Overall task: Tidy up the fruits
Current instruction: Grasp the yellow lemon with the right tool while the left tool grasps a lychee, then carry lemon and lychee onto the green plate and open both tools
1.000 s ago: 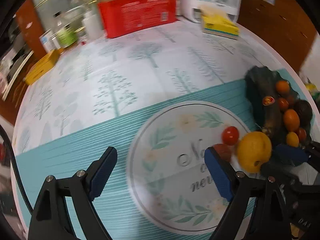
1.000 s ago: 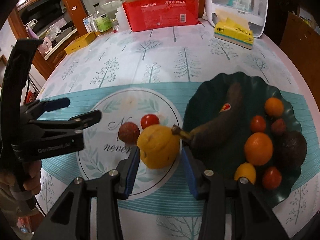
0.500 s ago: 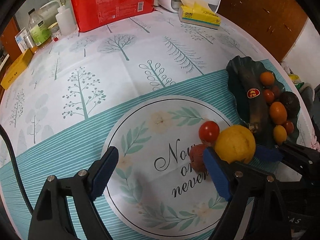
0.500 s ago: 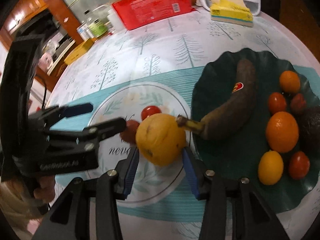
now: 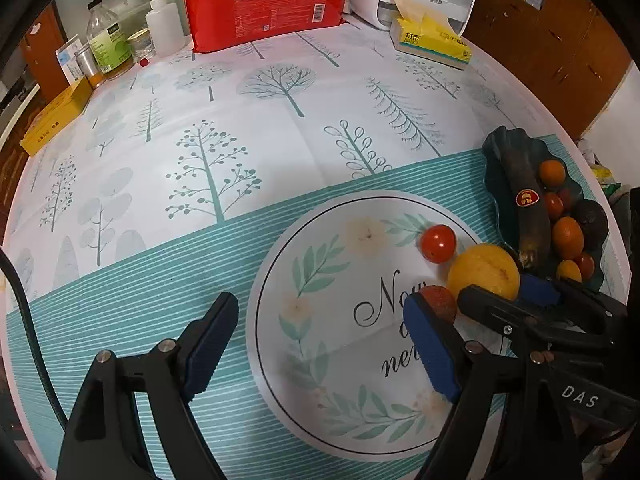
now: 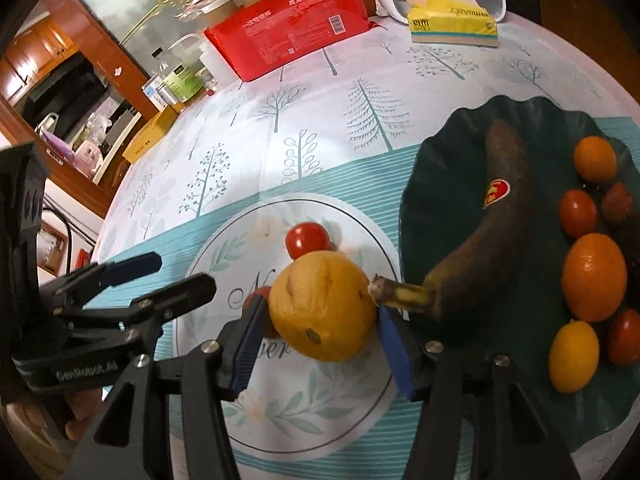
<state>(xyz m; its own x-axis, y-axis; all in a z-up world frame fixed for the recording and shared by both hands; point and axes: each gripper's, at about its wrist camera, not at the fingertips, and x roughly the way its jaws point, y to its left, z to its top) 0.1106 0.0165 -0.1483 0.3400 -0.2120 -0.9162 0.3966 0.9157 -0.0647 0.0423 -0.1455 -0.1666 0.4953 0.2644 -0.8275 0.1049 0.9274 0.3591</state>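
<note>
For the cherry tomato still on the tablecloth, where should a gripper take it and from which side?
Grip the cherry tomato across its round middle, coming from above. The yellow citrus sits close on its plate side; the far side is open tablecloth.

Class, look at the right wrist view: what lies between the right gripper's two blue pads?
The large round yellow citrus fruit lies between the opening right gripper pads, beside the dark green plate; the right wrist view shows it.

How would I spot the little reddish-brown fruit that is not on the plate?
Find the white circle printed on the tablecloth, left of the dark green plate. Three fruits sit at its edge: a big yellow one, a shiny red tomato, and the lychee. The lychee is smallest, dull and rough-skinned, half hidden beside the yellow fruit.
</note>
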